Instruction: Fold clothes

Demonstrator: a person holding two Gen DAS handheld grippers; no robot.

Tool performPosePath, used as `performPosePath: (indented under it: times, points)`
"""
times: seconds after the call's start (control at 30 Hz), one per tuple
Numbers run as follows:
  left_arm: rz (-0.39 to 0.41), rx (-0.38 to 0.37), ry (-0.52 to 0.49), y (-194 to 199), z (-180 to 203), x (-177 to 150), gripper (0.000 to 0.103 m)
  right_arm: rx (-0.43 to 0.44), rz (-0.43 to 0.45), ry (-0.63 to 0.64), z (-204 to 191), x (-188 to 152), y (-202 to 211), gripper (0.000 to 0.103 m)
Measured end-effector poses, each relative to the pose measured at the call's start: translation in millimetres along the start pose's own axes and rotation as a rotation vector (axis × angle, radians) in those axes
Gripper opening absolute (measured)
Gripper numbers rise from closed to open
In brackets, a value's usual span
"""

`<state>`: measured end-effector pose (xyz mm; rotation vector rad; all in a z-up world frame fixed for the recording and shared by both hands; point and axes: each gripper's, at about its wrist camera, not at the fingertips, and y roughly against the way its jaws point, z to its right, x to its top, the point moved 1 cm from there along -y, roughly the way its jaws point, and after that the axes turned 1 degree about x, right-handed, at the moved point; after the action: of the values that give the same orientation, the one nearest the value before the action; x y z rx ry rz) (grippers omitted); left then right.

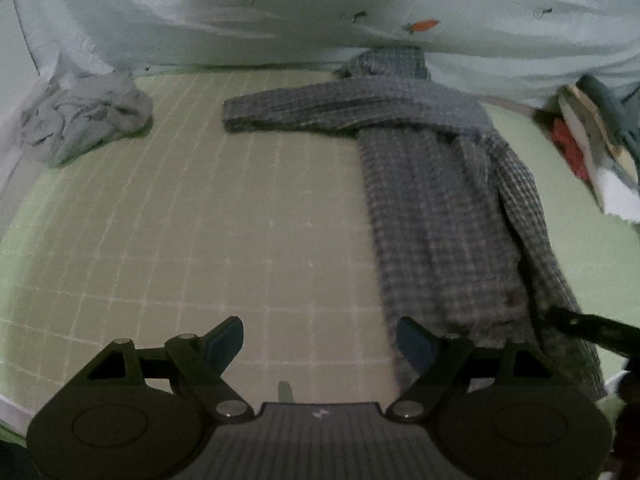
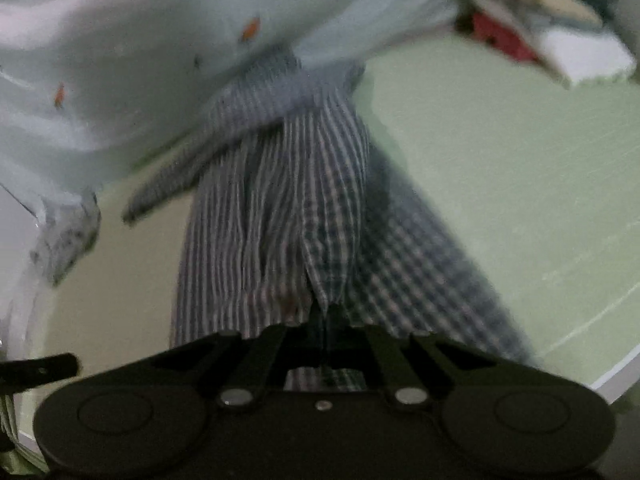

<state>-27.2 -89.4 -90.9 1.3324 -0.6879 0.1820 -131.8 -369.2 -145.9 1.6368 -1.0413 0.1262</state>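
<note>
Woven checked cloth shirt [image 1: 436,184], matt gridded mat [image 1: 200,220]

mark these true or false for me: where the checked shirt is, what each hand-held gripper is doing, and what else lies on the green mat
1. The right hand-held gripper is shut on the checked shirt. True.
2. The left hand-held gripper grips the shirt. False: it is open over the green mat, holding nothing.
3. A crumpled grey garment lies apart from the shirt. True.
4. The shirt's sleeve is tucked beneath it. False: it lies stretched out sideways.
</note>
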Motion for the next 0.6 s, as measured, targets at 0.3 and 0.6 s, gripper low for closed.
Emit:
performPosePath:
  times: [0.3,0.6]
  points:
    - [-0.03,0.025,0.063,-4.3,-41.0,-3.3,0.084,-0.069,0.016,-0.107,-2.0,5.3,8.8,0.034]
    - [-0.043,-0.02,0.06,-19.9,-30.4,14.0,0.086,-0.23,-0.039,-0.12,22.1,0.6,-0.1,0.036]
